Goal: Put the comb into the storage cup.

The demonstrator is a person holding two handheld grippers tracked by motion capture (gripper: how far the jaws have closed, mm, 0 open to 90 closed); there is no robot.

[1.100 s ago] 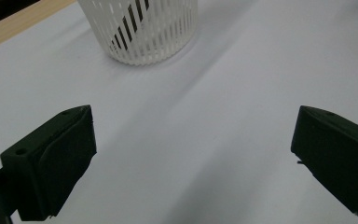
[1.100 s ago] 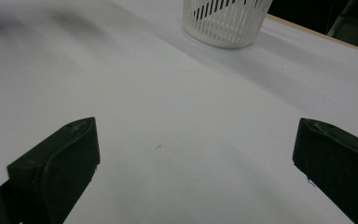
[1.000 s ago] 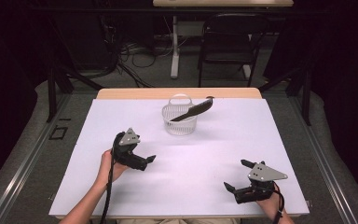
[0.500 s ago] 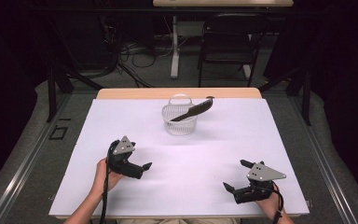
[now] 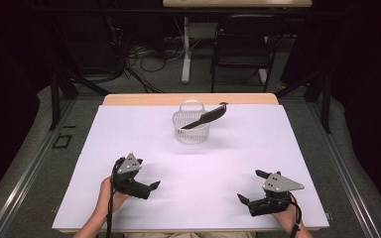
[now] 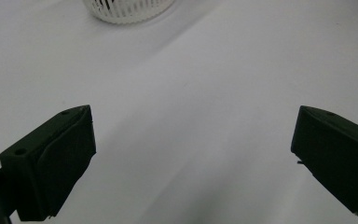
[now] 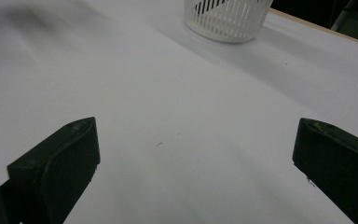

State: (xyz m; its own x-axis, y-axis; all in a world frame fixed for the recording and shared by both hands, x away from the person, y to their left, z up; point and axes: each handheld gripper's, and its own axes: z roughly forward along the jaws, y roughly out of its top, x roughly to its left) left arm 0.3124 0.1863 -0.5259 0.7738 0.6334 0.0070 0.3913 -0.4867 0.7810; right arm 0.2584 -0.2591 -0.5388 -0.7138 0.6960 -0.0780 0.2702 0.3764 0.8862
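Note:
A white slatted basket (image 5: 191,128) stands at the far middle of the white table (image 5: 129,129). A long black utensil (image 5: 206,117) lies slanted across its rim, one end sticking out to the right. My left gripper (image 5: 150,188) is held low at the near left with its jaws pointing right. In the left gripper view it (image 6: 193,135) is open over bare table, and the basket (image 6: 127,10) is far ahead. My right gripper (image 5: 250,187) rests at the near right, jaws spread and pointing left. Its own view shows it (image 7: 196,140) open and empty, with the basket (image 7: 226,17) ahead.
The table's wooden far edge (image 5: 188,98) lies just behind the basket. Beyond it are a black chair (image 5: 243,44), a table leg (image 5: 185,49) and floor cables (image 5: 144,54). Metal rails (image 5: 25,178) run along both sides of the table.
My left gripper has drawn back toward the near edge and a little to the left. The right gripper, basket and utensil have stayed put.

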